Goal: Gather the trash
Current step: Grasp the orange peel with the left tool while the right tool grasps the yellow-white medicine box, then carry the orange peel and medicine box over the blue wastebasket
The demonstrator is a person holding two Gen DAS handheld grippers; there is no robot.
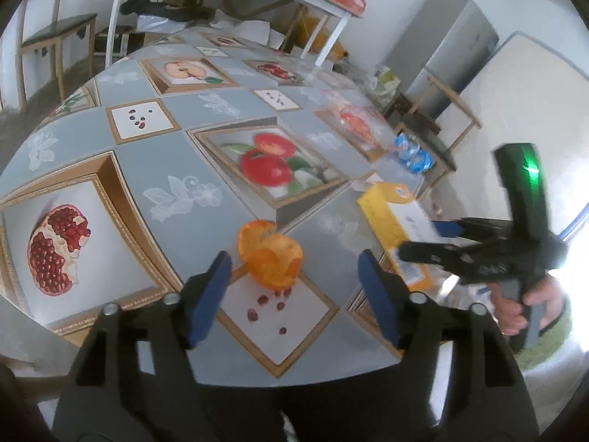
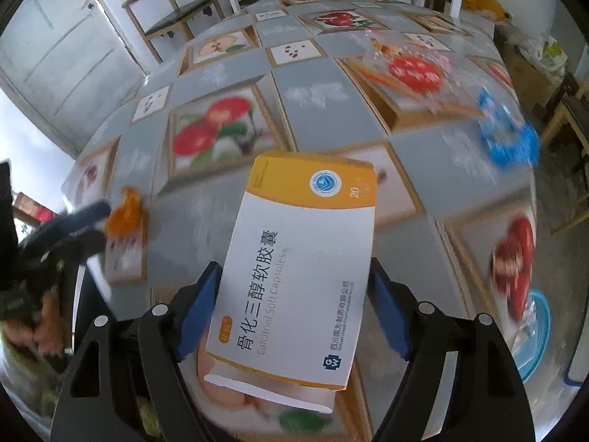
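Straddling medicine box [image 2: 294, 280], right tongs [image 2: 291, 316] stood released, pads flanking long sides without visible contact; box lay on worktop [image 2: 331, 110], long axis along fingers. Left tongs [image 1: 291, 298] released, empty, orange peel [image 1: 270, 258] just ahead.

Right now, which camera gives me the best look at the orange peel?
The left wrist view: the orange peel lies sharp and whole on the table, just ahead of the open left gripper. The right wrist view shows it only as a small blurred orange patch at the left edge.
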